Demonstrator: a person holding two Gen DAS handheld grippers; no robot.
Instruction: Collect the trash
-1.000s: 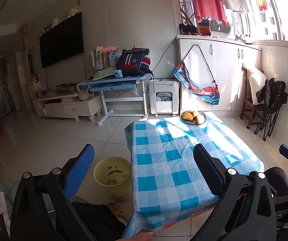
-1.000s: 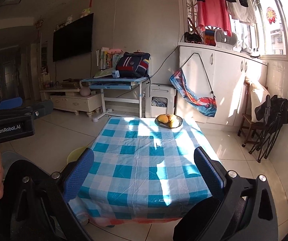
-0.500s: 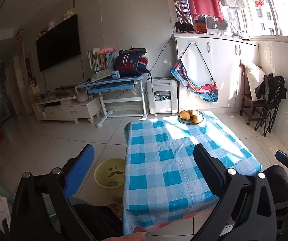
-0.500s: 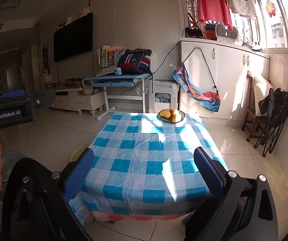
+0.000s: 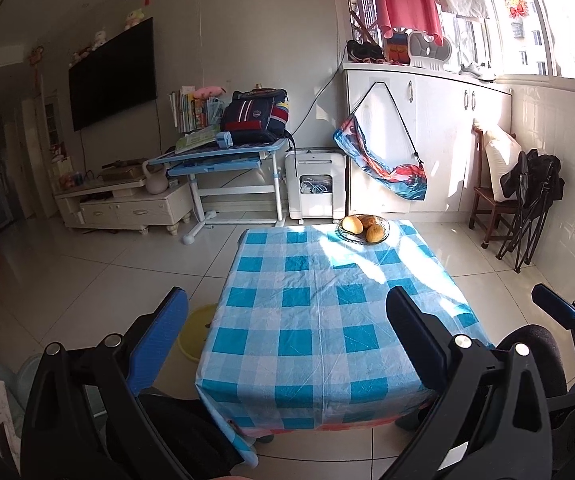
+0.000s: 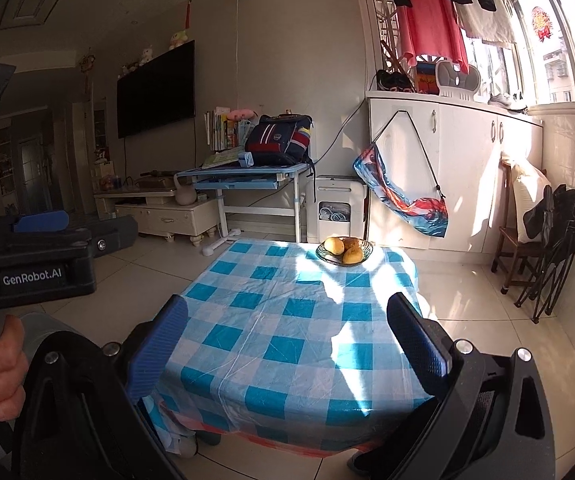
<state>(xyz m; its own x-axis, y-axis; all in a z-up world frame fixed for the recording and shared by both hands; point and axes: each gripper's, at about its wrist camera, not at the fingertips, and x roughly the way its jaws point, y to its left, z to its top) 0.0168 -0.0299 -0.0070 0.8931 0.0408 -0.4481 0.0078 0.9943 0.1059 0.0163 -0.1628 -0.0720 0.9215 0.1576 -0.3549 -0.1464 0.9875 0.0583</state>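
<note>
My left gripper has its fingers spread wide with nothing between them, and my right gripper is spread and bare the same way. Both hang over the near end of the checked table. The yellow bin sits on the floor just beyond the tip of my left gripper's left finger, tucked against the table's edge. The fruit bowl lies well ahead of both grippers, at the table's far end.

A second ago the bin showed its whole rim and the scraps inside; now the left view has risen and swung toward the table, so only a sliver of rim shows beside the cloth. The bin's contents are hidden. In the right view I cannot find it at all; my left gripper's body fills that side.
</note>
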